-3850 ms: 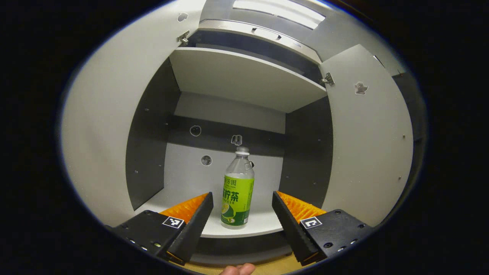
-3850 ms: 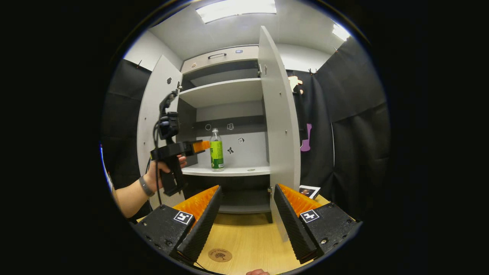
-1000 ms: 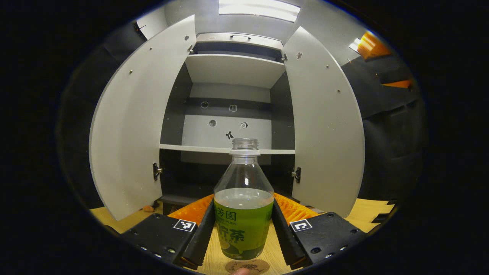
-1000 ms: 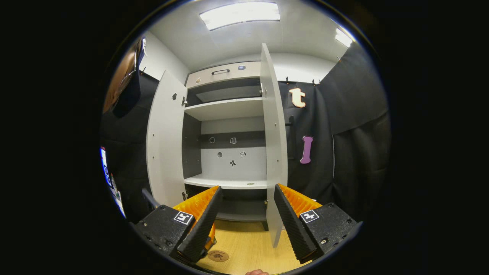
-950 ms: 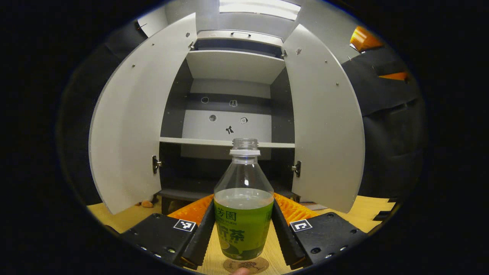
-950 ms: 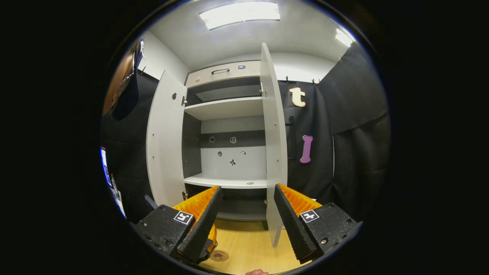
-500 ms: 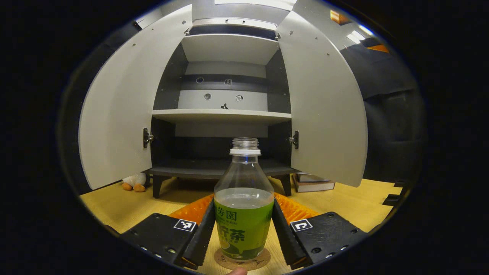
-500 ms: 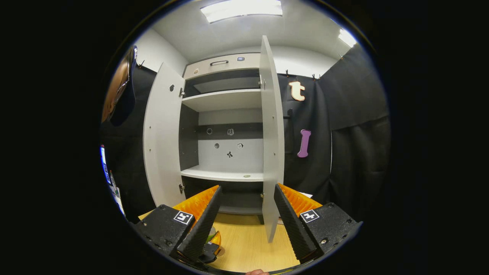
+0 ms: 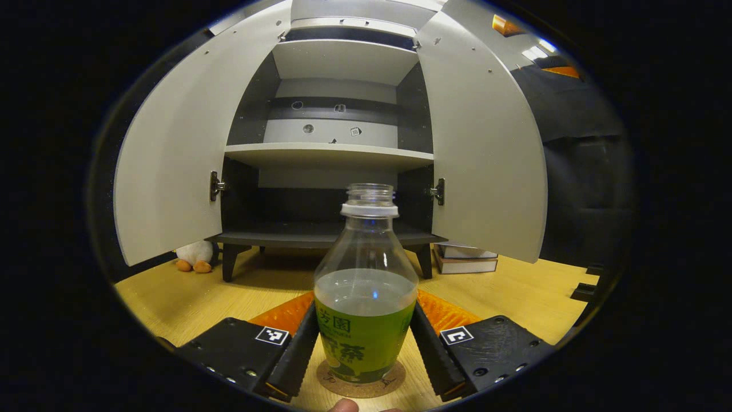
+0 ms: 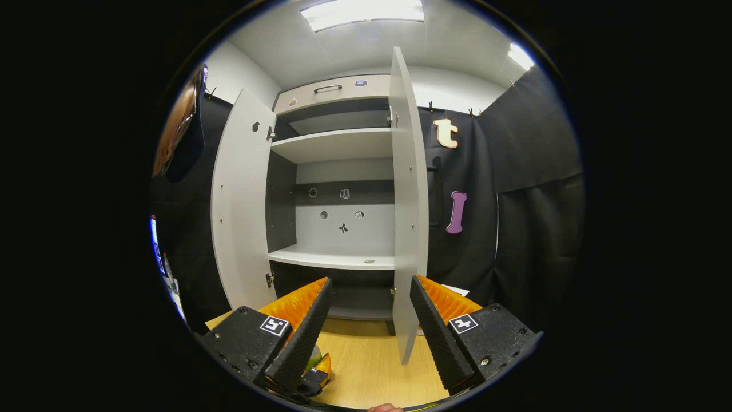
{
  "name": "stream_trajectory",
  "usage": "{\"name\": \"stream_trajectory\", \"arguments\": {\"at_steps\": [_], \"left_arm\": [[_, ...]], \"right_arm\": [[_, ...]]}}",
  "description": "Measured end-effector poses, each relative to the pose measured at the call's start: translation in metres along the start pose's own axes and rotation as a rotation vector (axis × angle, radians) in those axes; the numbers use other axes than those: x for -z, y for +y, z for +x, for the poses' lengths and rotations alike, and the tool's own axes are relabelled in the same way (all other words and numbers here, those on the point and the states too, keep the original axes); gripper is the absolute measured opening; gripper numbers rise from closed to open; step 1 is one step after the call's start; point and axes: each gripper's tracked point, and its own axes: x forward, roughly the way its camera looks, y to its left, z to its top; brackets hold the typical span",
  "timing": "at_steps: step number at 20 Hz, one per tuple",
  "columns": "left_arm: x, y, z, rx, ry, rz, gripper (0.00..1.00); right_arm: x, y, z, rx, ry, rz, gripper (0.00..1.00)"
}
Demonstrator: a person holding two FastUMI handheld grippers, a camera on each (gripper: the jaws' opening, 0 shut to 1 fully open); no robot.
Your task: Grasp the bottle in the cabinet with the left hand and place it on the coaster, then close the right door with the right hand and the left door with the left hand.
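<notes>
Upright, bottle [image 9: 366, 297] within coaster [image 9: 361, 382] rim.

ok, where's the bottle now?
Left gripper view, bottom centre: bottle stands on the coaster, between the left gripper jaws, before the open cabinet.

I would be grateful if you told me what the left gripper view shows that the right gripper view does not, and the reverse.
Left gripper view: the bottle standing on the coaster, closely flanked by the left gripper fingers, plus a plush toy and books on the table beside the cabinet legs.

Right gripper view: the open right gripper, the ceiling light and the top drawer's handle.

Both: the cabinet with its left door and right door open, and the wooden table.
</notes>
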Motion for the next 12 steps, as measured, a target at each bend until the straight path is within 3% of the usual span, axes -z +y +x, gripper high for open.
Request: {"name": "stream_trajectory", "arguments": {"at_steps": [2, 3, 4, 12], "left_arm": [[-0.001, -0.002, -0.001, 0.019, 0.003, 0.009, 0.85], [-0.002, -0.002, -0.004, 0.025, -0.002, 0.013, 0.94], [-0.005, -0.004, -0.008, 0.034, -0.011, 0.016, 0.98], [-0.045, -0.001, -0.026, 0.033, -0.09, 0.013, 0.97]], "right_arm": [[-0.001, -0.001, 0.001, -0.002, -0.004, 0.0, 0.84], [-0.001, -0.002, 0.002, -0.002, -0.004, -0.005, 0.84], [-0.002, -0.001, 0.003, -0.004, -0.004, -0.009, 0.84], [-0.002, 0.001, 0.008, -0.031, -0.021, 0.02, 0.84]]}}
